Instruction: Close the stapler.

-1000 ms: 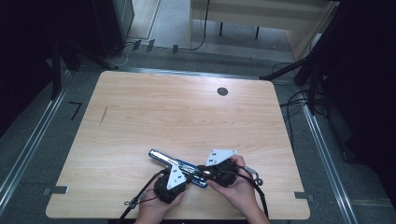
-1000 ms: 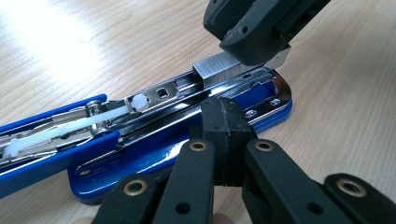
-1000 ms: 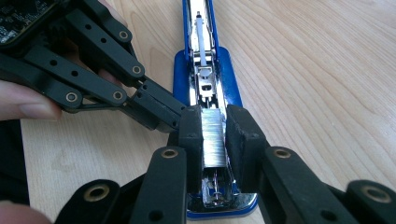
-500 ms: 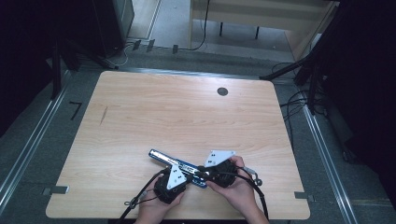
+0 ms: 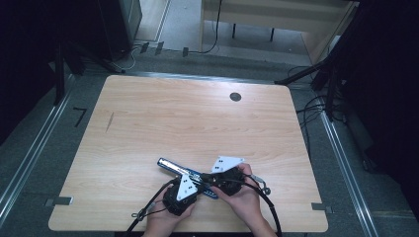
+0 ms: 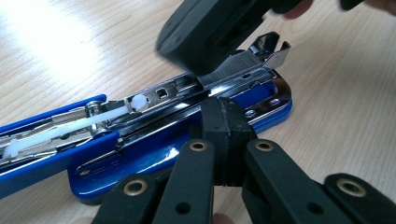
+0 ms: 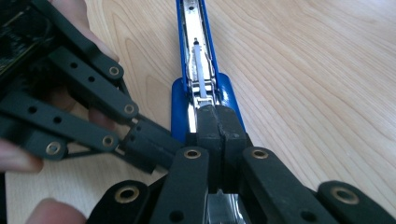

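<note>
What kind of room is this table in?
Probably a lab or workshop set up for recording. A bare wooden table stands on a grey floor with metal rails, loose cables trail beside it, and dark curtains hang at the sides.

I see a blue stapler (image 6: 140,154) with a chrome inner channel and a white plastic pusher lying on my pale wood-grain tabletop (image 5: 188,123), while both grippers' jaws are matte black with brass-coloured rivets, each topped by a light grey plate.
</note>
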A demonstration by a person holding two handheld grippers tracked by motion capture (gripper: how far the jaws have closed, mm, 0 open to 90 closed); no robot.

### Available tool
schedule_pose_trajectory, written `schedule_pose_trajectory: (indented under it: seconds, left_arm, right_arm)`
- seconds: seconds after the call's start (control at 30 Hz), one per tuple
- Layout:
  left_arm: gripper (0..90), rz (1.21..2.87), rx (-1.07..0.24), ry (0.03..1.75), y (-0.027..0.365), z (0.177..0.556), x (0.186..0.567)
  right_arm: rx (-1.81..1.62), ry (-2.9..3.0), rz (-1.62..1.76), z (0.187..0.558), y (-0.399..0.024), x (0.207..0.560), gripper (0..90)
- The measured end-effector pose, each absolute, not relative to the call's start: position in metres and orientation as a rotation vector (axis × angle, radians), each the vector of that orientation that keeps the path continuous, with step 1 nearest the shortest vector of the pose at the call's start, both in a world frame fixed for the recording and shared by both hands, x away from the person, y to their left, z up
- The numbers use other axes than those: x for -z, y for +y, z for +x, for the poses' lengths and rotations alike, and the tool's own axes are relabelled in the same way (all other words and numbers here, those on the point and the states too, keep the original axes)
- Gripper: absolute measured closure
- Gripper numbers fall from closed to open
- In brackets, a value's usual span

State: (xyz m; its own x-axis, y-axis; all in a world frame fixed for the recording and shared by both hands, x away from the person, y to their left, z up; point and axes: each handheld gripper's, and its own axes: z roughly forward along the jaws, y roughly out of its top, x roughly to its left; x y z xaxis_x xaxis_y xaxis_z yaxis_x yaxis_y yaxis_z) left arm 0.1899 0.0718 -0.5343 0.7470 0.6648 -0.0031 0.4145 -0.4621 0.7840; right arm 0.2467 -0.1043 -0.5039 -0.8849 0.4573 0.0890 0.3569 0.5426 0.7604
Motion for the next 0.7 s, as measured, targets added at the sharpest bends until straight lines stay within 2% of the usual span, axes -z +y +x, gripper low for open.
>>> schedule_pose_trajectory:
  seconds: [0.7]
  left_arm:
    - [90.0, 2.12, -0.384, 0.808, 0.072, 0.19, 0.534]
  right_arm:
    - [-1.218, 2.677, 0.709, 0.241, -0.118, 0.506, 90.0]
